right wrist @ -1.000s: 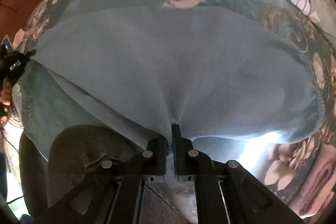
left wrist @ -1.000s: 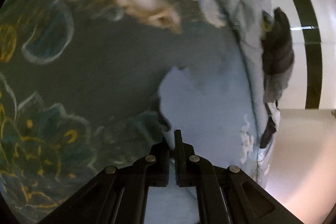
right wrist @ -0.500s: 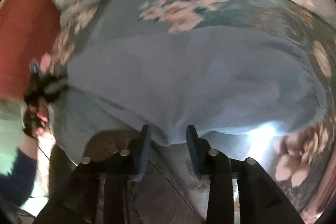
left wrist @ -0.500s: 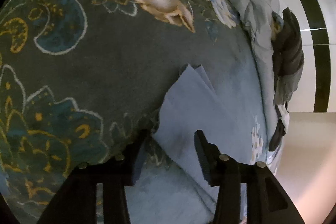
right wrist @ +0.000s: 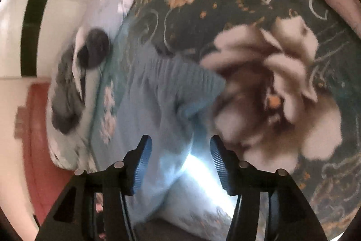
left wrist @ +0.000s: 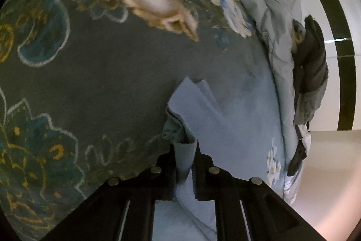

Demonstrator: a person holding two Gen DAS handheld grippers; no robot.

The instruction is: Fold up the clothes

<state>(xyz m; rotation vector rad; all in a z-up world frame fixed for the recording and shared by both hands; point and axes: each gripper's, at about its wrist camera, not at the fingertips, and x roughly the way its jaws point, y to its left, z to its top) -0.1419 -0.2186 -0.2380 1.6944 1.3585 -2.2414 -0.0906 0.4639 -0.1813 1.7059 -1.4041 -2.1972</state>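
Observation:
A light blue garment [left wrist: 230, 119] lies folded in layers on a dark floral bedspread [left wrist: 94, 73]. My left gripper [left wrist: 185, 150] is shut on a fold at the garment's near edge. In the right wrist view the same blue garment [right wrist: 162, 92] lies crumpled ahead, its ribbed hem toward the big pale flower of the bedspread [right wrist: 259, 6]. My right gripper [right wrist: 179, 148] is open and empty just above the cloth. This view is blurred by motion.
A dark grey garment [left wrist: 311, 69] lies on a pale floral quilt [left wrist: 275, 3] along the bed's far side; it also shows in the right wrist view [right wrist: 74, 73]. White wall with a dark stripe [left wrist: 343, 42] beyond. A red surface [right wrist: 38, 128] at left.
Both grippers let go of the blue garment. The left one then closed again on a fold at its near edge. The right one opened wider and swung round toward the garment's hem end.

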